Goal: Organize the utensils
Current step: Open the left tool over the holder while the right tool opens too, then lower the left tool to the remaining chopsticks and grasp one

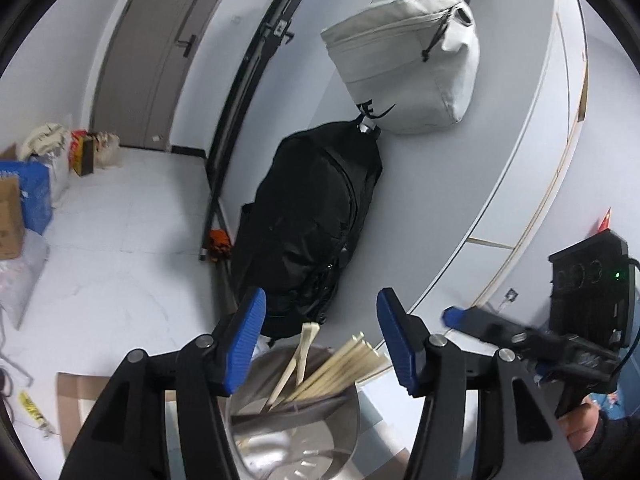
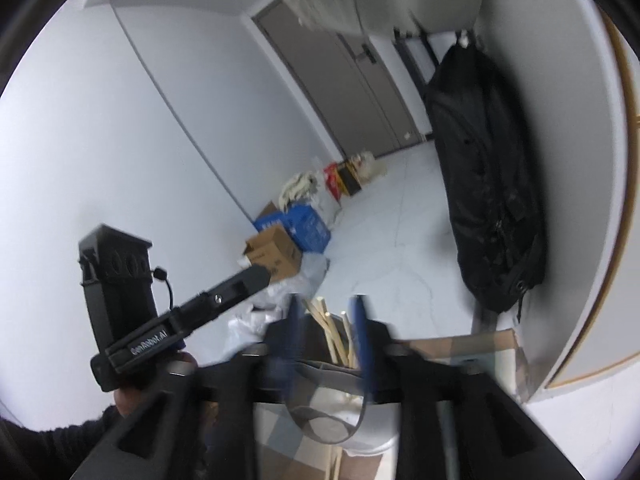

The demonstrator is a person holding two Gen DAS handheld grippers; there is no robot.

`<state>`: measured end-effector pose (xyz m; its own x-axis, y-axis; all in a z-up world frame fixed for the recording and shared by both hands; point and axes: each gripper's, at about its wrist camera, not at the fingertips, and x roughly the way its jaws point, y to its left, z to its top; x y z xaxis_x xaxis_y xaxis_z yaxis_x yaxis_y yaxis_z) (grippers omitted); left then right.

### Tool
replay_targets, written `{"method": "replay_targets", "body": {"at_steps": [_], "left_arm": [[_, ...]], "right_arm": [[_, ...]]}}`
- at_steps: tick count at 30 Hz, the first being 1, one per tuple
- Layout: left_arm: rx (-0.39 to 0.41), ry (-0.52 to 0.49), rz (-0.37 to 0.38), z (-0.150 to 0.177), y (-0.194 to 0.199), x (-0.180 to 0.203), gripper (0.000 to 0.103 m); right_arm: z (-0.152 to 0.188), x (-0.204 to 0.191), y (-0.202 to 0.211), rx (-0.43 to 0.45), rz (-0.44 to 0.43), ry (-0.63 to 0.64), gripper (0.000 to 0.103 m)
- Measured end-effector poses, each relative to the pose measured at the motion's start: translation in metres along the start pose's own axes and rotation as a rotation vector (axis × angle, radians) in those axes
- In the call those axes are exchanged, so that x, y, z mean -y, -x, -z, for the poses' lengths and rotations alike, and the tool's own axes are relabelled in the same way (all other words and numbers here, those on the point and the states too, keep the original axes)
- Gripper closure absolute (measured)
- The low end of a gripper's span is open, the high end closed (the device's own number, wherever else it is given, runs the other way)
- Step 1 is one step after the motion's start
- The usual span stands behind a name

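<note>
Between the blue pads of the left gripper [image 1: 320, 336] nothing is clamped: jaws stand apart, released, above a metal holder [image 1: 340, 432] with pale chopsticks [image 1: 340, 368] leaning inside it. Right gripper [image 2: 326, 336] likewise released (blurred, but the pads show a clear gap), with the chopsticks [image 2: 332, 332] seen through that gap, untouched.

Left wrist view alone shows a grey bag [image 1: 404, 60] hung on the wall above a black backpack [image 1: 312, 220], and the right gripper [image 1: 454, 316] off to the side with a hand [image 1: 580, 420] under it. Right wrist view alone shows the left gripper [image 2: 256, 276] from outside, plus a cardboard box [image 2: 276, 256] and blue box [image 2: 308, 224] by the far wall.

Floor [image 1: 120, 240] pale tile; grey door [image 2: 360, 92] at the end of the room.
</note>
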<state>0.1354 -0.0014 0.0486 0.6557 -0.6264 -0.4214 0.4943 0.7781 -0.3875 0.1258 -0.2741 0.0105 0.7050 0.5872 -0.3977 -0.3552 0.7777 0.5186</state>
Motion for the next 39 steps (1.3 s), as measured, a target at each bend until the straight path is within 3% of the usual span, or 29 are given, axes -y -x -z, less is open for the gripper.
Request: {"method": "replay_targets", "body": {"at_steps": [4,12,14,17,26,36,39], "left_arm": [[0.006,-0.027,-0.118,0.015,0.019,0.009,0.026],[-0.059,0.063,-0.264,0.065,0.039,0.003,0.021],[-0.076,0.068,-0.343,0.079,0.038,0.002,0.021],[-0.148,0.1,-0.391,0.098,0.026,-0.003,0.021],[-0.357,0.12,-0.527,0.147,-0.007,-0.021,0.021],[-0.517,0.15,-0.606,0.159,-0.04,-0.036,0.021],[-0.544,0.135,-0.664,0.16,-0.047,-0.038,0.023]], "right_arm": [[0.012,-0.004,0.019,0.038,0.012,0.0,0.027],[0.044,-0.006,0.037,0.024,0.047,0.013,0.01],[0.053,-0.006,0.041,0.026,0.055,0.016,0.006],[0.066,-0.006,0.047,0.027,0.058,0.021,0.001],[0.087,-0.007,0.061,0.019,0.063,0.051,0.0],[0.088,0.005,0.066,0.004,0.059,0.005,0.0],[0.088,0.006,0.066,-0.001,0.065,0.0,0.0]]}}
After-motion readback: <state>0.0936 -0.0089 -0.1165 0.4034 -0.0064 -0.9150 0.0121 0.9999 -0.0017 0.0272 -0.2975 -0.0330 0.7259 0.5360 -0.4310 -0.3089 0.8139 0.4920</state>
